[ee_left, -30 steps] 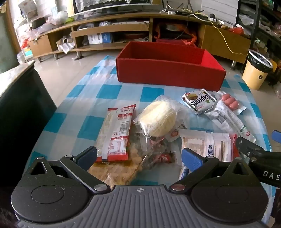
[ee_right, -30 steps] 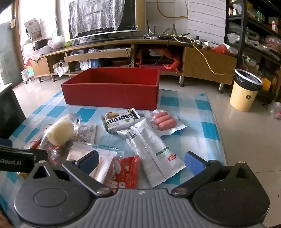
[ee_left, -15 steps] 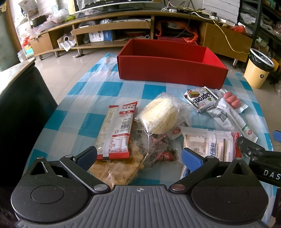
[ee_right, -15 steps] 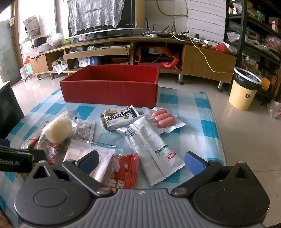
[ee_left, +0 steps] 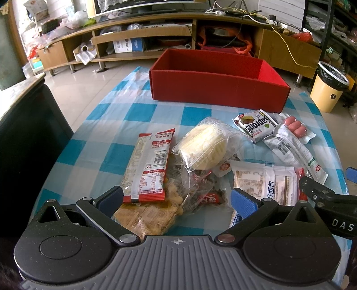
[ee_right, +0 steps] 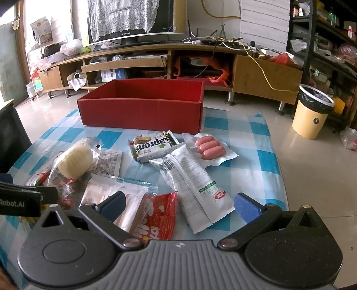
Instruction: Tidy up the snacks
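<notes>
We see open red cardboard box point(ee_left: 219, 90) at bench far edge empty; all plastic-wrapped snack packets point(ee_right: 196, 180) unpacked; left tongs point(ee_left: 176, 198) and right tongs point(ee_right: 179, 206) apart, holding nothing.

The cracker bag point(ee_left: 142, 217) is partly covered by the red-and-white packet point(ee_left: 148, 165) and the left gripper's body. The red box point(ee_right: 142, 104) floor cannot be seen.

Background: wooden TV stand point(ee_right: 156, 58) bearing a lace-draped television point(ee_right: 131, 20); yellow waste bin point(ee_right: 312, 111), apparently bag-lined, beside dark shelving point(ee_right: 323, 44); pale tiled floor point(ee_right: 312, 167).
</notes>
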Available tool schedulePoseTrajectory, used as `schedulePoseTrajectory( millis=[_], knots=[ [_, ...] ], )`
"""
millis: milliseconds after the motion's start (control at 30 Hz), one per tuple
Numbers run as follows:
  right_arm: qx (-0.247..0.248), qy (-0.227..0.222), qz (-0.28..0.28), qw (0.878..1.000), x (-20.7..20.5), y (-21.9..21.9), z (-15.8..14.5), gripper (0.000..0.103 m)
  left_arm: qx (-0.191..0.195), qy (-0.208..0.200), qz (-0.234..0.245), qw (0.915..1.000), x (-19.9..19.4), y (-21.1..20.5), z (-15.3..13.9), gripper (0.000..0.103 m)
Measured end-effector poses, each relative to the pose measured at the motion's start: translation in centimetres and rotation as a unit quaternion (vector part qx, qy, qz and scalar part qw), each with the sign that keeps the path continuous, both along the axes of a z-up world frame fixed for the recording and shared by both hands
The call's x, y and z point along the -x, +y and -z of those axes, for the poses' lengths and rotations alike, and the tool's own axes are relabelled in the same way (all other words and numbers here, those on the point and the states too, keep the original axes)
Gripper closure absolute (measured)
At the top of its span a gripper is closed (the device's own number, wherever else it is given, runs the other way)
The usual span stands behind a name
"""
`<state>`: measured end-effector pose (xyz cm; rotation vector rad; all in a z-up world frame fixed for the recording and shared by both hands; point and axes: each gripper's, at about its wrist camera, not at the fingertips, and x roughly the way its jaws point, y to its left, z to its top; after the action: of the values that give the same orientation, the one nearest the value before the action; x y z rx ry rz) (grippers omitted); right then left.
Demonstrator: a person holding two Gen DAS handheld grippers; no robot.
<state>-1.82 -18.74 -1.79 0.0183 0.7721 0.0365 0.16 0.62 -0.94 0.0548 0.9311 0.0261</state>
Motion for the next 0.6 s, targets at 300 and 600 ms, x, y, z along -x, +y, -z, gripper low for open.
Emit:
schedulePoseTrajectory(
  millis=[300, 600],
  knots=[
    [0.0, 0.003, -0.002, 1.0, -0.07, 0.07, 0.09, 0.0, 0.0, 0.0, 0.0, 1.0, 0.0, -0.03, -0.01, 0.0],
    [0.0, 0.007, -0.004, 1.0, -0.09, 0.15, 0.17, 0.0, 0.0, 0.0, 0.0, 1.0, 0.0, -0.04, -0.01, 0.0]
  ],
)
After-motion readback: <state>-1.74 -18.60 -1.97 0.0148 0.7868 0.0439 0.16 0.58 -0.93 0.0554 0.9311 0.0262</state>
